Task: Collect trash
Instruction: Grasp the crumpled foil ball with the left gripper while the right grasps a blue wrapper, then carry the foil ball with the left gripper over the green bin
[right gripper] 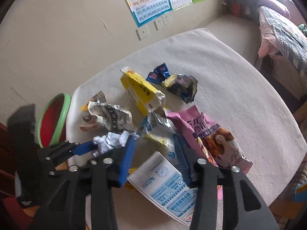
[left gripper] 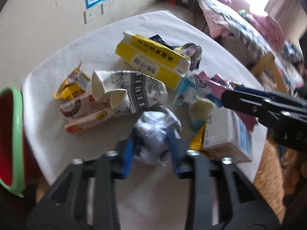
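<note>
The left tongs (left gripper: pixel 151 149) pinch the crumpled white paper (left gripper: pixel 155 134) near the surface's (left gripper: pixel 163 23) edge, probably for the red bin (left gripper: pixel 11 134); the right tongs (right gripper: pixel 153 153) hang half-open, empty, over the wrappers.

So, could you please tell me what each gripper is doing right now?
Left gripper: fingers closed on the crumpled white paper ball.
Right gripper: open, holding nothing.

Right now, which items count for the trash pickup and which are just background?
Job:
- crumpled paper ball between the left gripper fingers
- yellow carton
- pink wrapper
- red bin
- right gripper

Background:
- wall poster
- bed
- white tablecloth
</note>
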Motion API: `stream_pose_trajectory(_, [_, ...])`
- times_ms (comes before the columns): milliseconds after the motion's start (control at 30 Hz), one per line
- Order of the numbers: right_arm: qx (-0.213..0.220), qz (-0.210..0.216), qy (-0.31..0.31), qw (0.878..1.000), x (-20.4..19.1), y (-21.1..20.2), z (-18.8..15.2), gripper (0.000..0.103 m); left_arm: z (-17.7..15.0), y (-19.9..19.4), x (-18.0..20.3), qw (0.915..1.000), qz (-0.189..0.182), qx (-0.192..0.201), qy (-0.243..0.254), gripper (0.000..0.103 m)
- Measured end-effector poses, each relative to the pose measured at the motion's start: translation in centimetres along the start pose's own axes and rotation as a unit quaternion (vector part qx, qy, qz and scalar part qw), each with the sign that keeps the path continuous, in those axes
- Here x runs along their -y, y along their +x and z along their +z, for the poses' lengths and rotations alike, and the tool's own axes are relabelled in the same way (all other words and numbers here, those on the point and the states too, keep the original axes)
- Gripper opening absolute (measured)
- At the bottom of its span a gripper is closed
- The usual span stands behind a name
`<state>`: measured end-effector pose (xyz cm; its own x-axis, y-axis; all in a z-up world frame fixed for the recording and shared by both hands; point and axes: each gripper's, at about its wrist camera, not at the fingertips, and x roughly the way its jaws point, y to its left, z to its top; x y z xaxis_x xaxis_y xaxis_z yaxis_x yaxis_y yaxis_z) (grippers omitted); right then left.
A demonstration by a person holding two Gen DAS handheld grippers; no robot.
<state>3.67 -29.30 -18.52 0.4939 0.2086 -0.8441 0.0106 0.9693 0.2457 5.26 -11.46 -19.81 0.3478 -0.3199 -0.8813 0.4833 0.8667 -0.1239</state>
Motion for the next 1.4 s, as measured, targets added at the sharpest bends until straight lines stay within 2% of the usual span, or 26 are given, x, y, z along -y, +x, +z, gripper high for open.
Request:
stream_pose_trajectory(67, [-0.002, -0.005, -0.005, 1.000, 0.0, 0.3, 0.0, 0.058, -0.2, -0.3, 0.1, 1.0000, -0.001, 0.003, 0.008, 0.028])
stream_pose_trajectory(133, [-0.004, -0.012, -0.012, 1.000, 0.1, 0.5, 0.2, 0.060, -0.6, -1.0, -0.2, 1.0000, 0.000, 0.006, 0.005, 0.028])
stream_pose_trajectory(233, [-0.012, -0.023, -0.031, 0.999, -0.2, 1.1, 0.5, 0.071, -1.2, -2.9, -1.3, 0.9996, -0.005, 0.021, -0.021, 0.028])
stream_pose_trajectory(433, [-0.027, -0.056, -0.091, 0.994, -2.0, 3.2, 1.1, 0.071, -2.3, -7.1, -4.9, 0.9943, 0.005, 0.050, -0.094, 0.028])
stream_pose_trajectory(600, [-0.037, -0.096, -0.122, 0.987, -3.0, 4.8, 0.3, 0.064, -2.8, -9.7, -7.2, 0.9893, 0.052, 0.071, -0.116, 0.029])
stream_pose_trajectory(667, [-0.050, -0.106, -0.127, 0.985, -2.9, 5.7, -0.1, 0.046, -2.7, -10.6, -8.0, 0.9867, 0.057, 0.080, -0.130, 0.029])
stream_pose_trajectory(733, [-0.055, -0.108, -0.125, 0.985, -2.6, 6.2, -0.5, 0.032, -2.7, -11.2, -8.5, 0.9847, 0.059, 0.088, -0.138, 0.029])
stream_pose_trajectory(833, [-0.038, -0.093, -0.107, 0.989, -2.3, 5.2, -0.5, 0.026, -2.5, -11.8, -8.8, 0.9837, 0.062, 0.096, -0.139, 0.029])
stream_pose_trajectory(1000, [0.008, -0.057, -0.086, 0.995, -3.0, 1.7, 0.2, 0.022, -2.2, -12.0, -8.8, 0.9828, 0.064, 0.103, -0.139, 0.029])
stream_pose_trajectory(1400, [0.098, 0.003, -0.068, 0.993, -6.1, -5.7, 2.3, 0.021, -0.5, -14.5, -8.6, 0.9773, 0.084, 0.146, -0.129, 0.029])
